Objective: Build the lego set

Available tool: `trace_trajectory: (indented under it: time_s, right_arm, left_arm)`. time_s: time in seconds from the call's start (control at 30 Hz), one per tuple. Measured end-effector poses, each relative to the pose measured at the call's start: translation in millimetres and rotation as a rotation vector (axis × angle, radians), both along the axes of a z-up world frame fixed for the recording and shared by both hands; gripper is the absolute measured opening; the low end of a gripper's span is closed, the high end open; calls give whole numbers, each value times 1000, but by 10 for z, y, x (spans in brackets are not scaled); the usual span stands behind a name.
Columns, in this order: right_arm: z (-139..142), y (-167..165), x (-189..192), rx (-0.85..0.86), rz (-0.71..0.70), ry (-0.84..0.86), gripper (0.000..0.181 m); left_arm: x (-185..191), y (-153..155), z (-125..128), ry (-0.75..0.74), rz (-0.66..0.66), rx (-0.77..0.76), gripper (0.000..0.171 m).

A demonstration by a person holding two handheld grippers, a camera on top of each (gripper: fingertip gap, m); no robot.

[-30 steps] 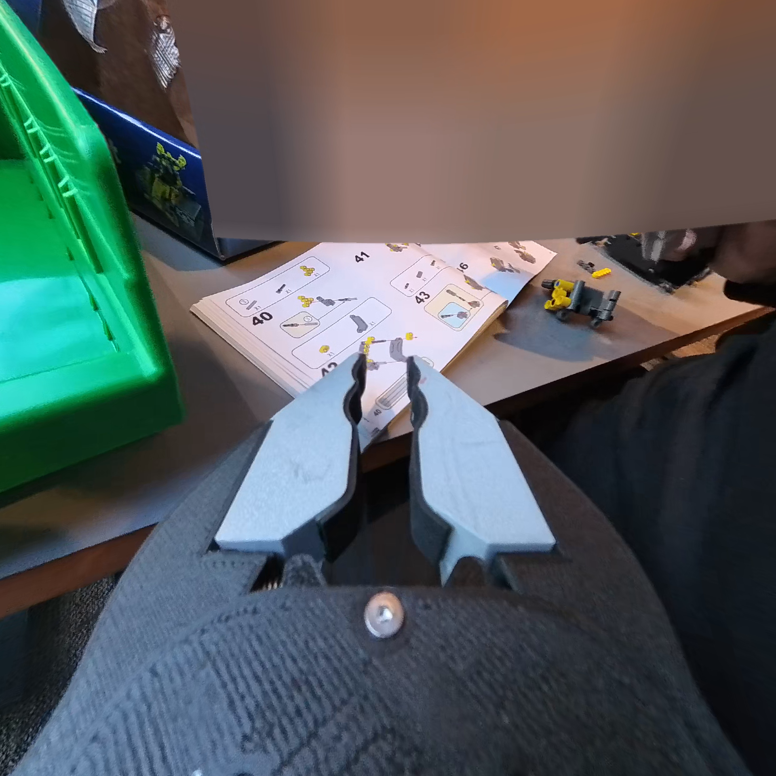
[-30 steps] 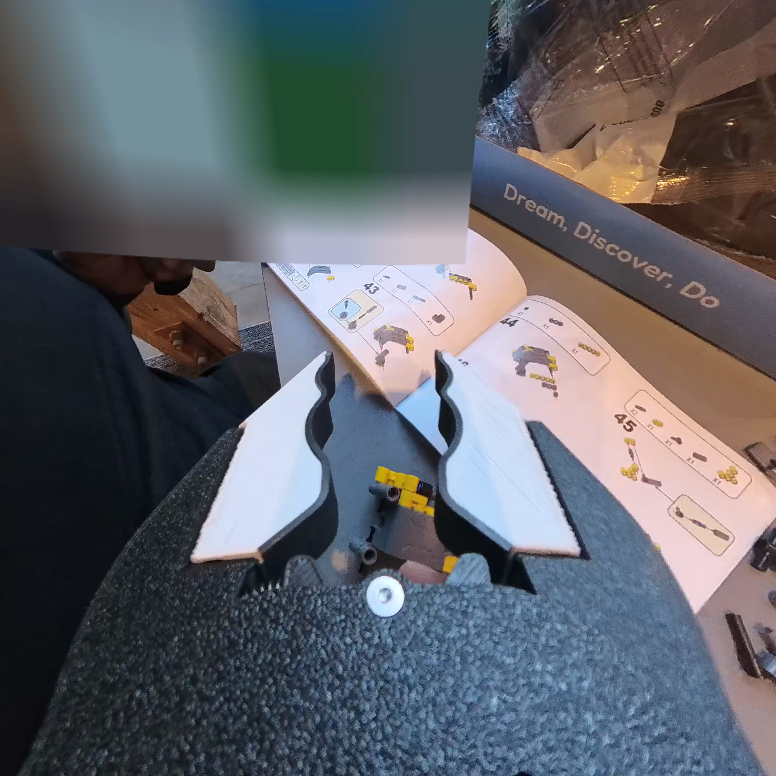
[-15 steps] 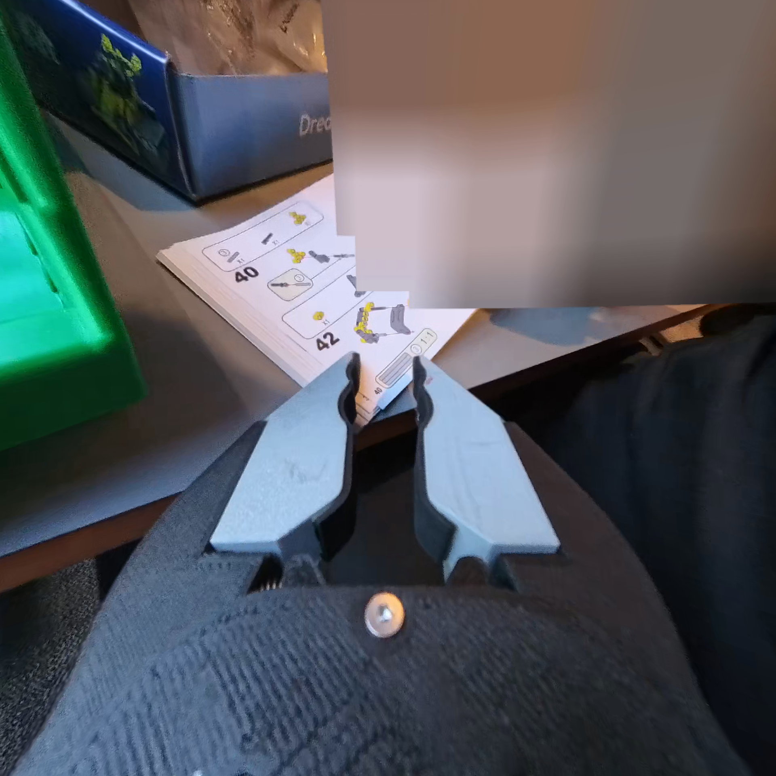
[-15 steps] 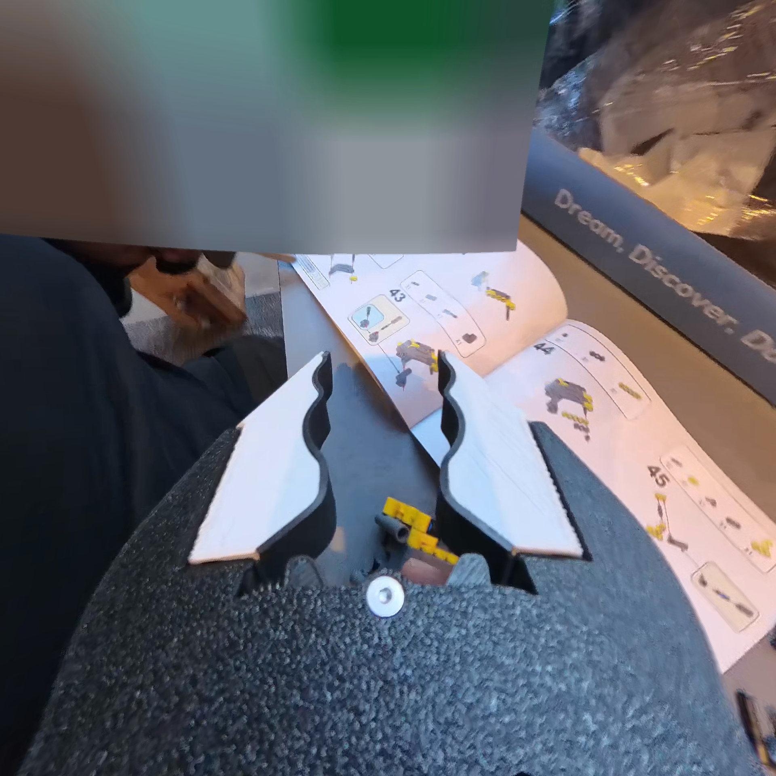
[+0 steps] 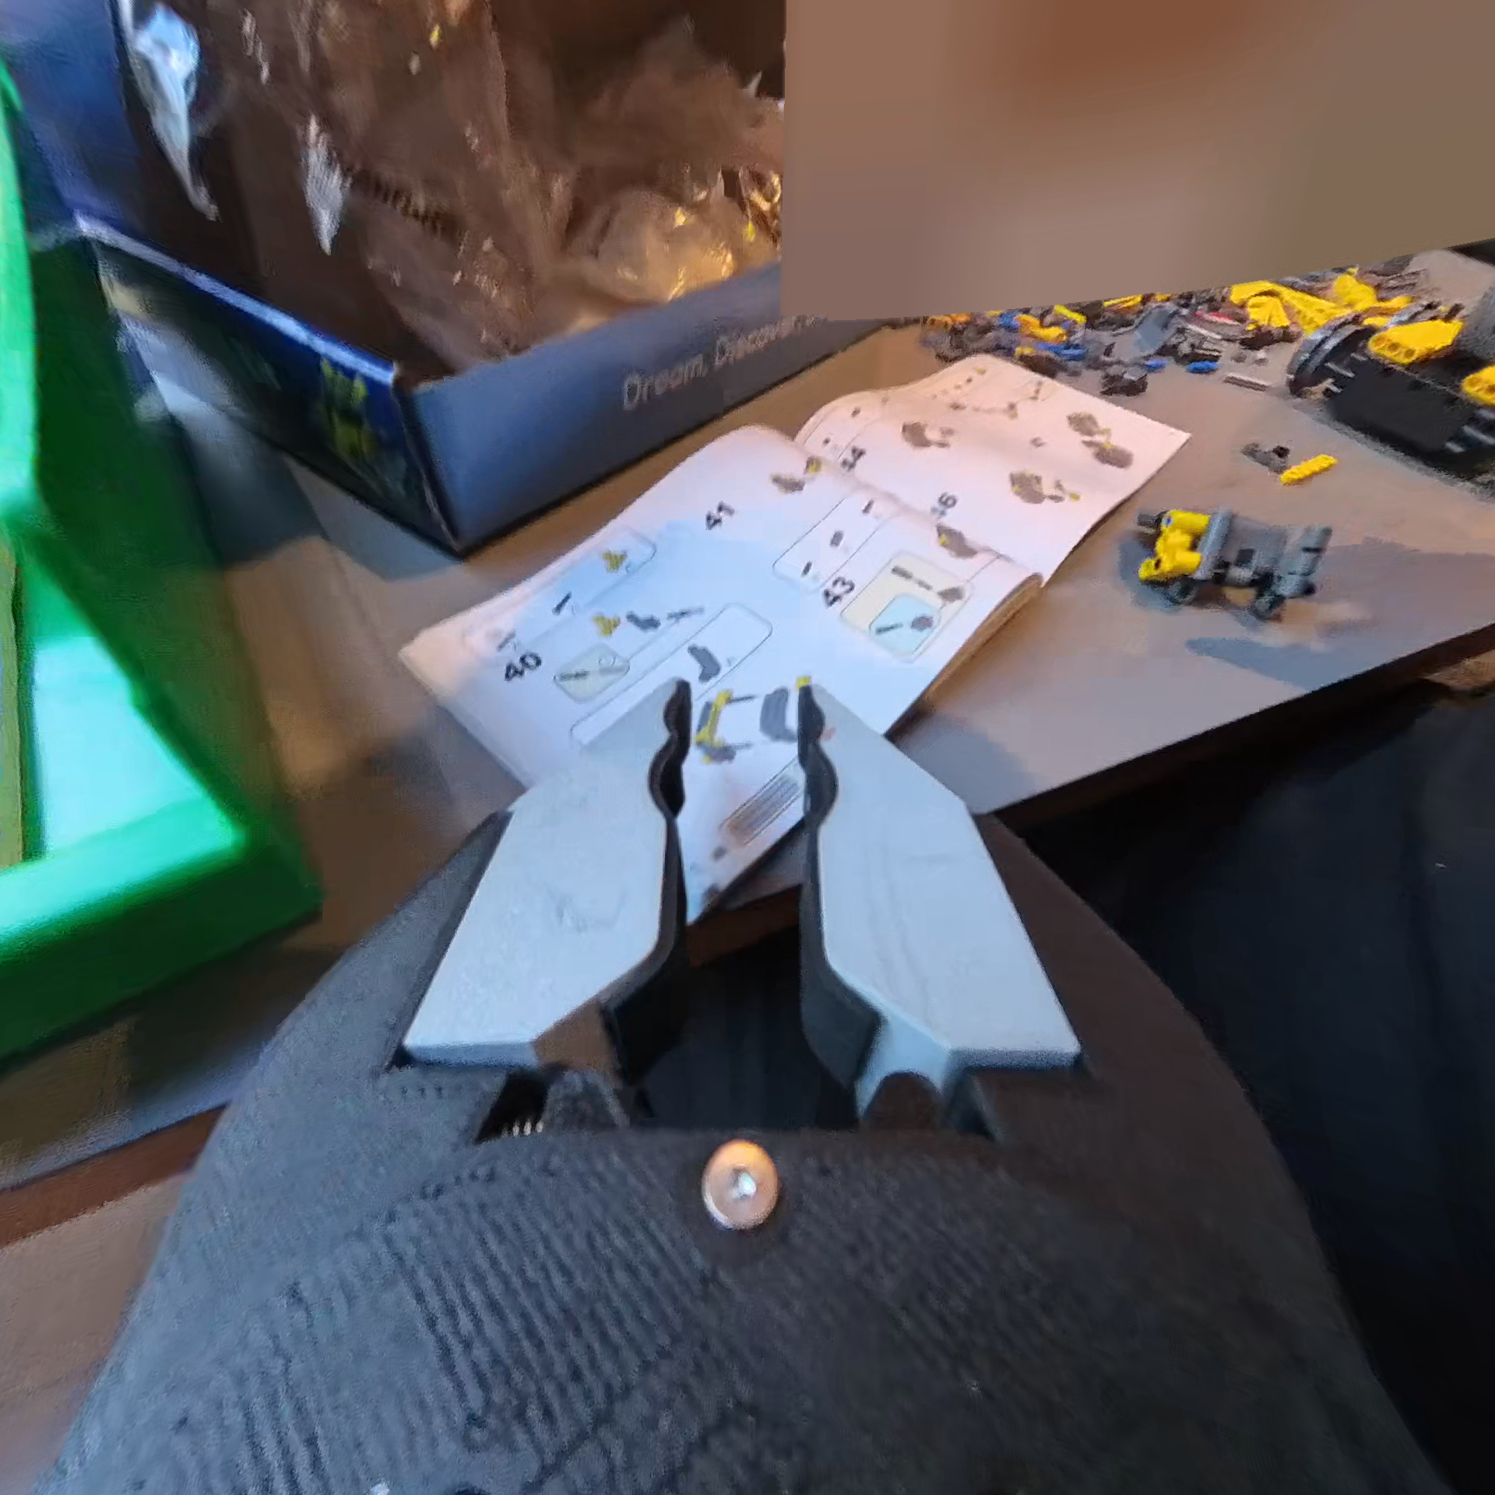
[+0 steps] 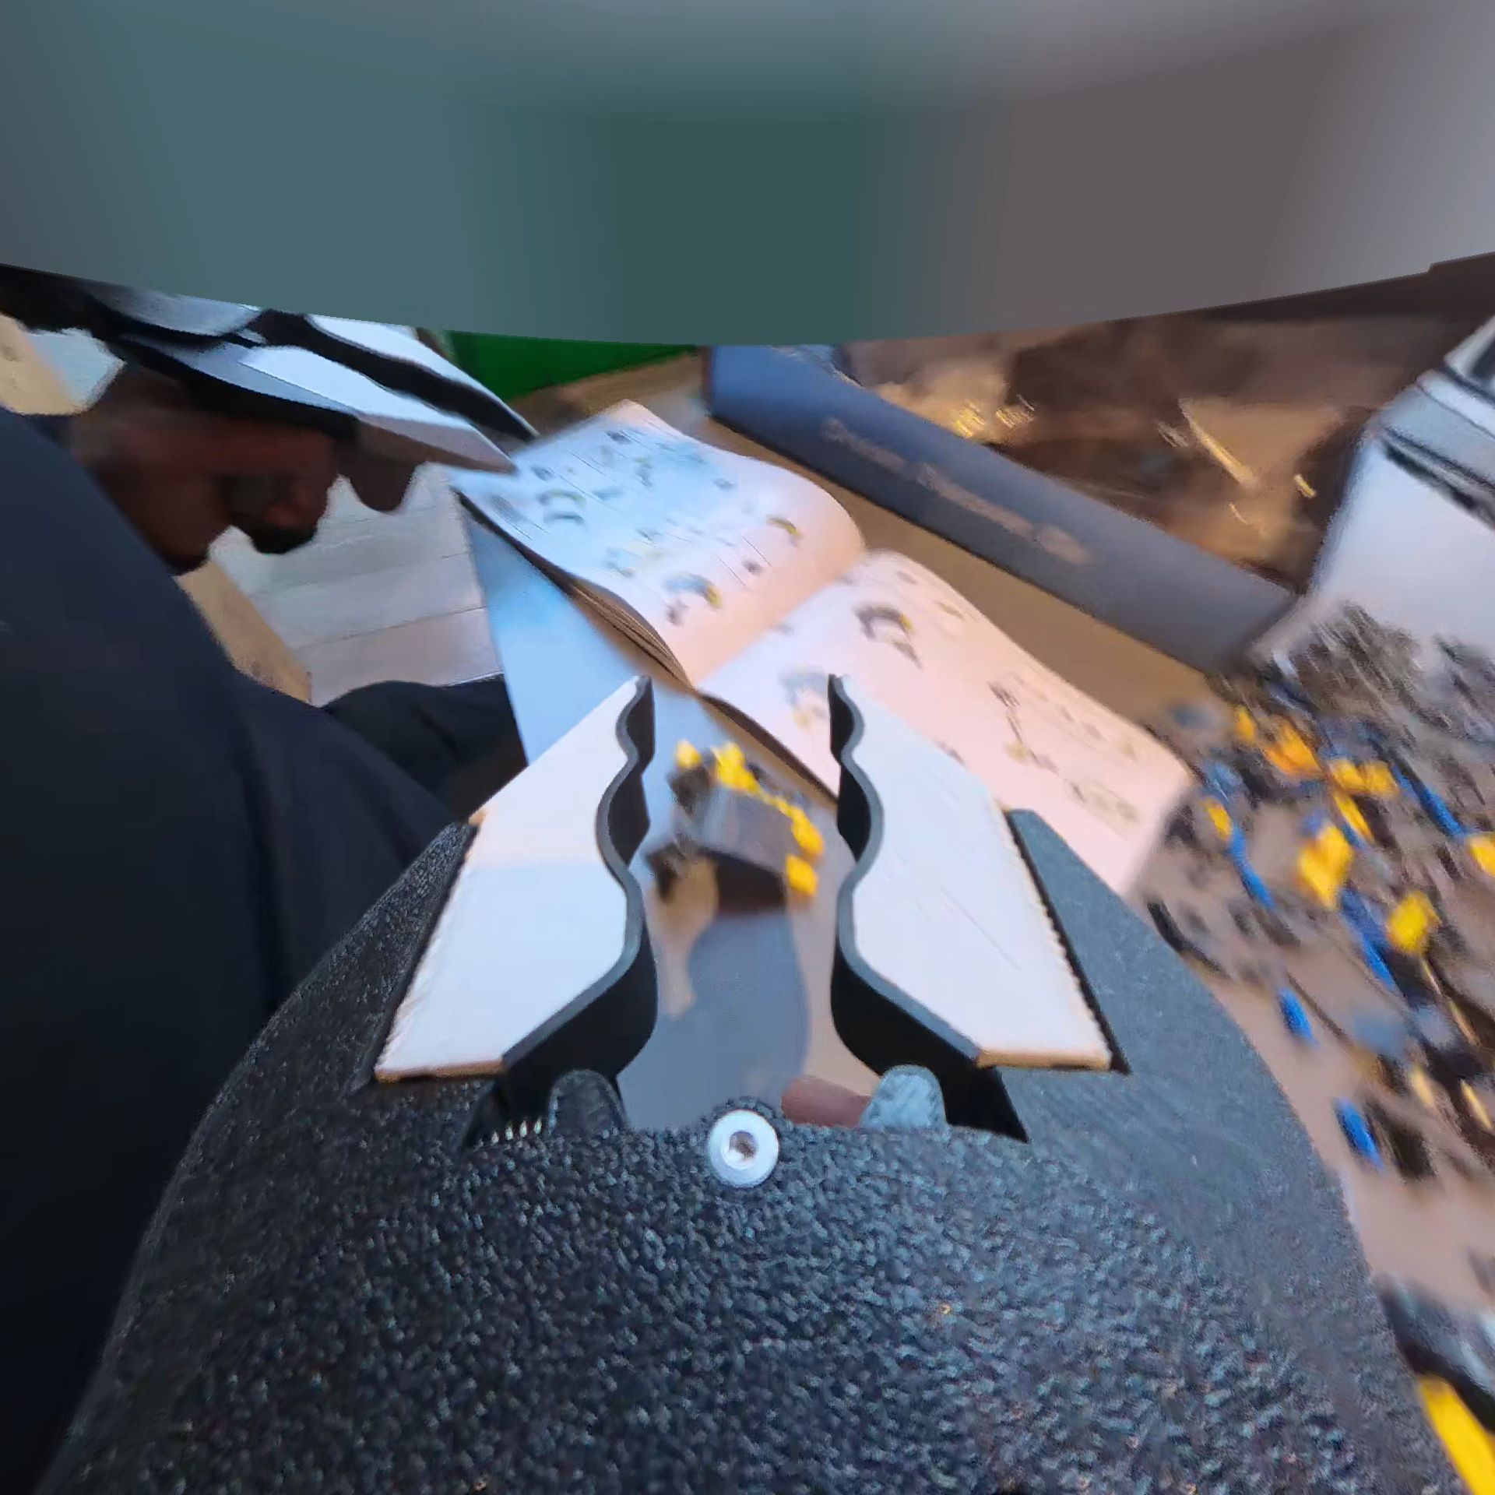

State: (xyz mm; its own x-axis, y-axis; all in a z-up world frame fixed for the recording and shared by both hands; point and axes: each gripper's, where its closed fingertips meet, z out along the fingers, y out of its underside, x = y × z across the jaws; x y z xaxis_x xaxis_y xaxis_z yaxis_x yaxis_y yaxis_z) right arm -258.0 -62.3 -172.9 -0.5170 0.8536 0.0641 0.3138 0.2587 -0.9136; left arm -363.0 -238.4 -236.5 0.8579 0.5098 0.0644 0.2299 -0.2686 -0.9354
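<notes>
**A:** Where do the left tongs (image 5: 743, 712) stand?

**B:** At the near edge of the table (image 5: 1132, 696), low over the near corner of the open instruction booklet (image 5: 728, 582). The jaws are a little apart with nothing between them; only the printed page shows through the gap.

**A:** And the right tongs (image 6: 740, 712)?

**B:** Spread wider, also holding nothing. A small grey and yellow brick assembly (image 6: 740, 817) shows in the gap, lying on the table below and just ahead of the tips. The picture is smeared, so I cannot tell whether they touch it.

**A:** Which pair is nearer that assembly?

**B:** The right, clearly. In the left view the assembly (image 5: 1230, 558) lies well off to the right, beyond the booklet's right page, with its long axis running roughly left to right along the table edge.

**A:** What else is about?

**B:** A green bin (image 5: 121, 728) at the left, a blue box (image 5: 518, 437) holding crumpled plastic bags (image 5: 501, 186) behind the booklet, and a heap of loose yellow, blue and dark bricks (image 6: 1327, 825) at the right. A dark sleeve (image 5: 1294, 930) sits below the table edge.
</notes>
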Motion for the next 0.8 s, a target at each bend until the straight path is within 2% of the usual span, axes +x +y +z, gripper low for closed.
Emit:
trace_trajectory:
  time_s: [0.13,0.3,0.43,0.57,0.8]
  right_arm:
    - [-172,290,137,-82,-62,-82,52]
    - [-420,339,279,-182,-86,-178,59]
    - [-588,370,312,-240,-87,-243,63]
    - [-662,317,320,-288,-68,-273,63]
    - [-799,218,256,-320,-37,-344,64]
  left_arm:
    - [200,378,71,24,-83,-37,26]
    - [604,950,134,69,-276,-92,25]
    - [753,1278,80,106,-398,-194,29]
    - [877,1471,-14,32,-475,-206,32]
    - [904,1579,-152,-50,-523,-256,38]
